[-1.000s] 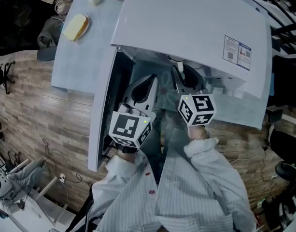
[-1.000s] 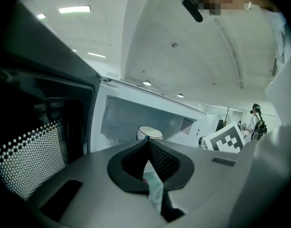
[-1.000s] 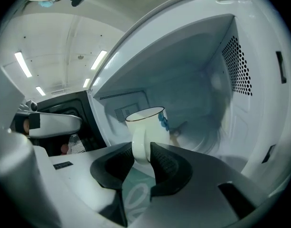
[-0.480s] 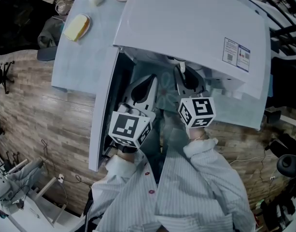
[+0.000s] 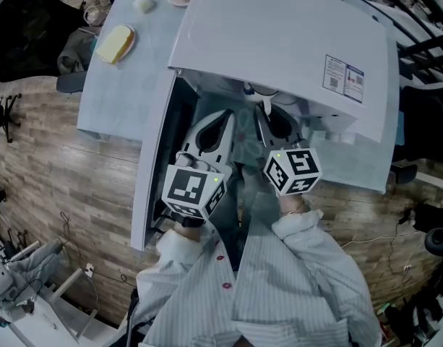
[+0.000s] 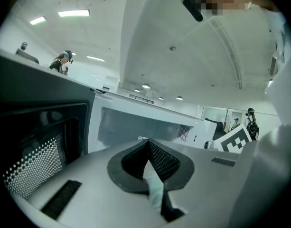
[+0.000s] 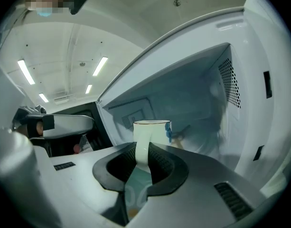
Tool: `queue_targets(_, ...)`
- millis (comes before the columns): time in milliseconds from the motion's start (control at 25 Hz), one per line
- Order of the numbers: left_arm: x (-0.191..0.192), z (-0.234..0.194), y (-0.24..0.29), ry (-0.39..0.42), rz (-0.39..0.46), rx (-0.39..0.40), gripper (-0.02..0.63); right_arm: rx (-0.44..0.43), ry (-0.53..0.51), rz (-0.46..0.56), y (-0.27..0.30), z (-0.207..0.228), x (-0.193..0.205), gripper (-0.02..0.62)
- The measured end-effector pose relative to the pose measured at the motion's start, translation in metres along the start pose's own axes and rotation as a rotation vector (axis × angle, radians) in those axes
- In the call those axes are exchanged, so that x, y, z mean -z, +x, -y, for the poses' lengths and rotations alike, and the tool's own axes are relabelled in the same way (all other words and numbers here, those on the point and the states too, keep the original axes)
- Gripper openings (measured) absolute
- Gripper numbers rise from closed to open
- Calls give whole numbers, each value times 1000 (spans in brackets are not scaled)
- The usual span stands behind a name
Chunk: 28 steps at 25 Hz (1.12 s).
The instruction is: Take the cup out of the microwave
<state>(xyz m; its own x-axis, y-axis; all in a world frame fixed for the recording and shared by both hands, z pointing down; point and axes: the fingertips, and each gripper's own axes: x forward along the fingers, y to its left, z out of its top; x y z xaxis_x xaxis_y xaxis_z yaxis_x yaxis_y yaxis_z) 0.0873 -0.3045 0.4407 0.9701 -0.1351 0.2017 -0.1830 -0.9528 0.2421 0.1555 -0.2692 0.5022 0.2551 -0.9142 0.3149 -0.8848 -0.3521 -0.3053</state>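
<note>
Cup (image 7: 152, 129) stands inside the microwave (image 7: 202, 89). Your right gripper (image 7: 142, 151) has just closed its jaws on the handle. Your left gripper (image 6: 147, 146) is closed and empty. The grasp looks made; next, draw the cup out level.

From my head, one camera looks steeply down on the white boxy microwave oven (image 5: 279, 42) and both tongs, left gripper (image 5: 228, 116) and right gripper (image 5: 263, 110). The left one's camera rides low behind its jaws, facing the oven's open mouth past the dark mesh-windowed door (image 6: 36, 146). The right one's, jaws having just been closing on the white ceramic cup (image 7: 152, 132), peers closely into that same cavity; each catches the other tongs.
</note>
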Motion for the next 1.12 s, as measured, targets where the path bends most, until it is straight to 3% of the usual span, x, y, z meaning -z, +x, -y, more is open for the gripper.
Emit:
queue_targets(560, -19, 29, -10, -4, 44, -21, 9, -82, 36, -39, -36, -16, -3, 83)
queue_targets(1120, -44, 72, -11, -18, 78, -36, 9, -213, 37, -63, -81, -28, -35, 83)
